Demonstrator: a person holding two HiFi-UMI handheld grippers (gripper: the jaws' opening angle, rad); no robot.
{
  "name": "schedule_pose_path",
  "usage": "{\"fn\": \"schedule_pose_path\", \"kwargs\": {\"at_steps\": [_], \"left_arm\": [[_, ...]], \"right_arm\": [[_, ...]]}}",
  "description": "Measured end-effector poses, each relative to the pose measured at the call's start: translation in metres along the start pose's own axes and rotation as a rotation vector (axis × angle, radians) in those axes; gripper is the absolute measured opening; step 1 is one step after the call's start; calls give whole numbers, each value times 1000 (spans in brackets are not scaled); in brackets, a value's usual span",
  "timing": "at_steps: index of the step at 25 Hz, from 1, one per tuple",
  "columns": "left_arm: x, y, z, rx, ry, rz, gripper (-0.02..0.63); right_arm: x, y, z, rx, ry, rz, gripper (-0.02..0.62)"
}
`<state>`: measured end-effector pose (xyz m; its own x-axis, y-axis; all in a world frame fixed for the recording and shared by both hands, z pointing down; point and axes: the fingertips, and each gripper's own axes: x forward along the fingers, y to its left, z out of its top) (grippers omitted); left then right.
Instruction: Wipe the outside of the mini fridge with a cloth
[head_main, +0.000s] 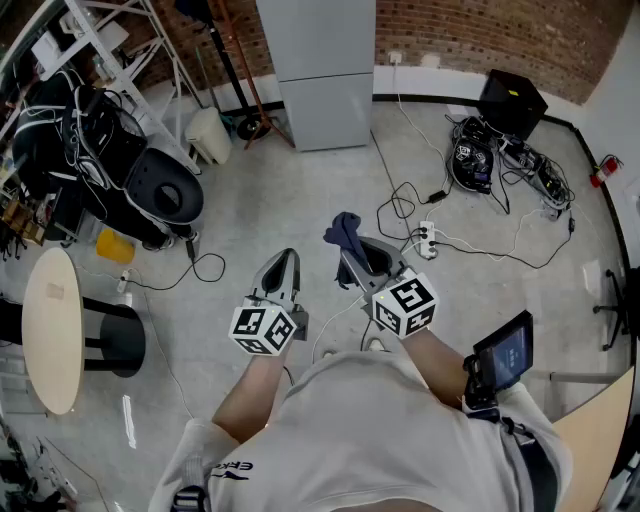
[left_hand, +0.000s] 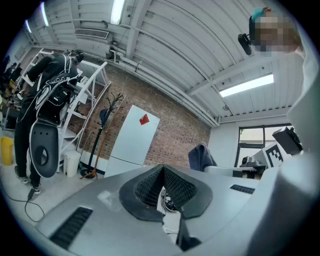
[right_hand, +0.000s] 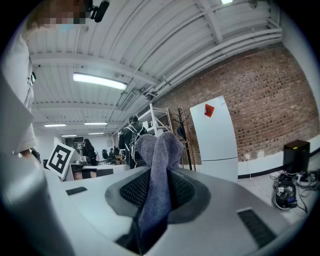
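Pinching blue-grey cloth (head_main: 345, 233) in right gripper (head_main: 357, 265), fabric poking out above jaws. Holding left gripper (head_main: 283, 268) alongside, jaws pressed together on nothing. Facing mini fridge (head_main: 318, 70), well apart, against brick wall (head_main: 480, 35).

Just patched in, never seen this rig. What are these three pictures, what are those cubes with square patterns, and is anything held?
No robot: a person holds a two-jaw gripper in each hand; the patterned cubes are part of them. The head view looks down on the left gripper and right gripper. The other two cameras ride on the grippers, looking along their jaws. The right is shut on a blue-grey cloth; the left is shut, empty. The white mini fridge stands ahead by the brick wall.
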<state>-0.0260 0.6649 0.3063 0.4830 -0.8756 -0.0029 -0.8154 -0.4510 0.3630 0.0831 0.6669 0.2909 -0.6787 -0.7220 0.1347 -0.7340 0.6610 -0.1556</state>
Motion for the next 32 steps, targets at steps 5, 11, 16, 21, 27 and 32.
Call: {"fn": "schedule_pose_path", "kwargs": {"at_steps": [5,11,16,21,27,32], "left_arm": [[13,-2,0,1,10,1,3],[20,-7,-7,1,20,7,3],[33,-17,-15,1,28,19,3],[52,-28,-20,-1,29,32,3],[85,-44,-14,11,28,64,3],[93,-51,-18,17,18,104,3]], "right_arm": [[2,-12,5,2,3,3,86],[-3,-21,1,18,3,8,87],[-11,-39,-1,41,-6,8,87],[-16,-61,2,53,-13,17,87],[-14,-97,16,83,-22,57,87],[-14,-111,17,94,-25,91,86]]}}
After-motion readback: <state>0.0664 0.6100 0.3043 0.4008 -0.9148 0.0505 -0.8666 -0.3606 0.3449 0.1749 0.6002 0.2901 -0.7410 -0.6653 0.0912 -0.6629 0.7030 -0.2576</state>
